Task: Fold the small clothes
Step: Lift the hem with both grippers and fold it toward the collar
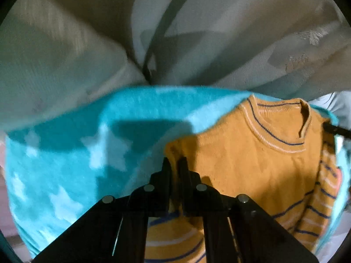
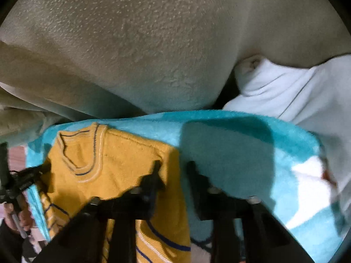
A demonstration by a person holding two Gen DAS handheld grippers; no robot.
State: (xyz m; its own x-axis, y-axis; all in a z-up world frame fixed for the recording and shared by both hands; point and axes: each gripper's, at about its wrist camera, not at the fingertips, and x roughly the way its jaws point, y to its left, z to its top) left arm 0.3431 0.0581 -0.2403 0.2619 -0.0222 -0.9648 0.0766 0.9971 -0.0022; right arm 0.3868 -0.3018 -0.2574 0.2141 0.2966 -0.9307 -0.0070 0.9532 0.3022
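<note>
Mustard-yellow knit sweater (image 1: 252, 171), navy and white stripes at collar, sleeves and hem, lies flat on a turquoise fleece blanket (image 1: 72, 153) with pale star shapes. Left gripper (image 1: 175, 164): jaws nearly closed, pinching the sweater's shoulder edge. Right gripper (image 2: 173, 166): its view shows a gap between the blurred jaws, one on the opposite shoulder, one on the blanket; grip not clear. Blanket's far edge meets beige cushions (image 2: 142, 54). White cloth (image 2: 285, 92) beyond its right corner.
</note>
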